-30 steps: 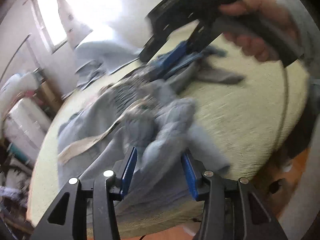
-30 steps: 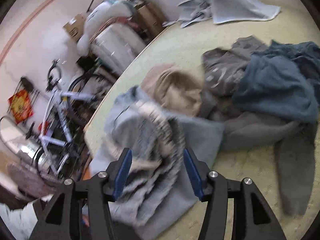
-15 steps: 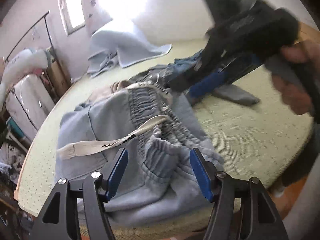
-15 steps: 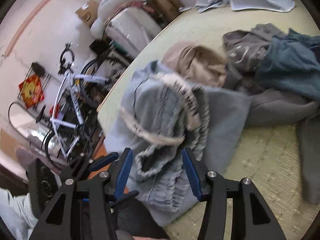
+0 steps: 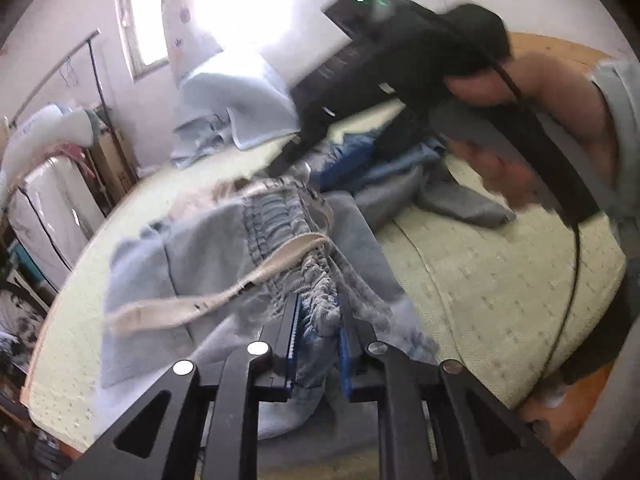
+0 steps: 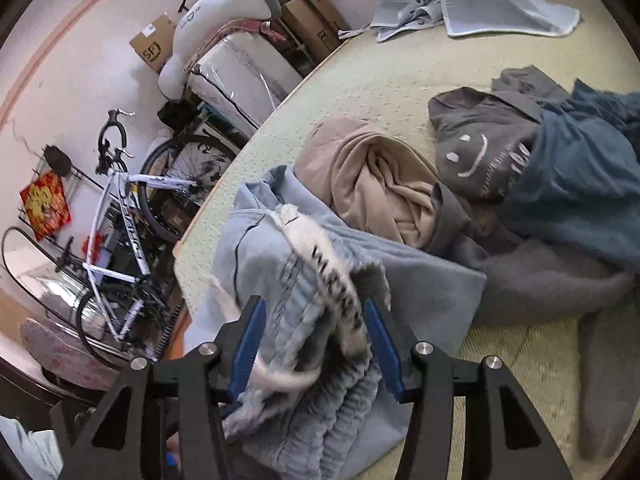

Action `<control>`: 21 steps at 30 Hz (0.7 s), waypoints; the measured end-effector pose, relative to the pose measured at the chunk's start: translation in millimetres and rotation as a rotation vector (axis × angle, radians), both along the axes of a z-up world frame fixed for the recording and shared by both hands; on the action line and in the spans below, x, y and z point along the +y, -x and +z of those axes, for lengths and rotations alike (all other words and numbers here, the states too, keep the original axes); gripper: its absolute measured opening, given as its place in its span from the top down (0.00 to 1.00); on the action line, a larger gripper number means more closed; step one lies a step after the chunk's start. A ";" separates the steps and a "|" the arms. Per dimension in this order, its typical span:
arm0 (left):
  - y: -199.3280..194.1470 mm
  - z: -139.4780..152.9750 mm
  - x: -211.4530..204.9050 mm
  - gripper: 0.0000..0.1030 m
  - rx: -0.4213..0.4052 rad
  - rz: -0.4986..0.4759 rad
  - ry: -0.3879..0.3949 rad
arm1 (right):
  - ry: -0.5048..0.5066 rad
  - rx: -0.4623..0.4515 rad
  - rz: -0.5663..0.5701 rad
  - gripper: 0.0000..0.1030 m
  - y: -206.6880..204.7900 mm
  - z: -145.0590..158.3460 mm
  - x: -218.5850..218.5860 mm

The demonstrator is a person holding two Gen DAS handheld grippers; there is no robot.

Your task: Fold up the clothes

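Light blue sweatpants (image 5: pixel 208 248) with a ribbed elastic waistband and a cream drawstring (image 5: pixel 224 296) lie crumpled on a pale yellow bed (image 5: pixel 500 280). My left gripper (image 5: pixel 318 332) is shut on the waistband, cloth bunched between its blue pads. My right gripper (image 6: pixel 312 340) is open, its fingers either side of the waistband (image 6: pixel 320 344) with the lettered drawstring (image 6: pixel 336 280) across it. In the left wrist view the right gripper (image 5: pixel 384 64) shows as a blurred black body above the clothes.
A beige garment (image 6: pixel 376 184), a grey smiley-face top (image 6: pixel 480 152) and a dark blue garment (image 6: pixel 576 184) lie in a heap. A light blue blanket (image 6: pixel 480 0) lies at the far end. A bicycle (image 6: pixel 124 216), boxes and a wrapped mattress (image 6: pixel 240 84) stand beside the bed.
My left gripper has closed on the sweatpants waistband. My right gripper has stayed open and moved closer over the waistband.
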State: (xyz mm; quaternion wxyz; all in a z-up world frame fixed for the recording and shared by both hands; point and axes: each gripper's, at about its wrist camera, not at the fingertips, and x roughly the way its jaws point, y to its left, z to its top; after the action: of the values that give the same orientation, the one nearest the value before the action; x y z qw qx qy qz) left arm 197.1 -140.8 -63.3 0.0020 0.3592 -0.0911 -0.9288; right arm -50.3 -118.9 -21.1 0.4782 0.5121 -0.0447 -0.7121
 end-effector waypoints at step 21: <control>2.0 -5.0 -19.5 0.64 -0.079 -0.009 -0.249 | -0.249 0.438 0.196 0.85 -41.2 7.6 -72.0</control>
State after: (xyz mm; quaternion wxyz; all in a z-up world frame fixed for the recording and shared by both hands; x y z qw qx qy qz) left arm 195.1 -160.4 -68.4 -0.0503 0.3925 0.0234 -0.9181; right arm -9.1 -190.8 -13.5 0.4766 0.4024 0.1975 -0.7563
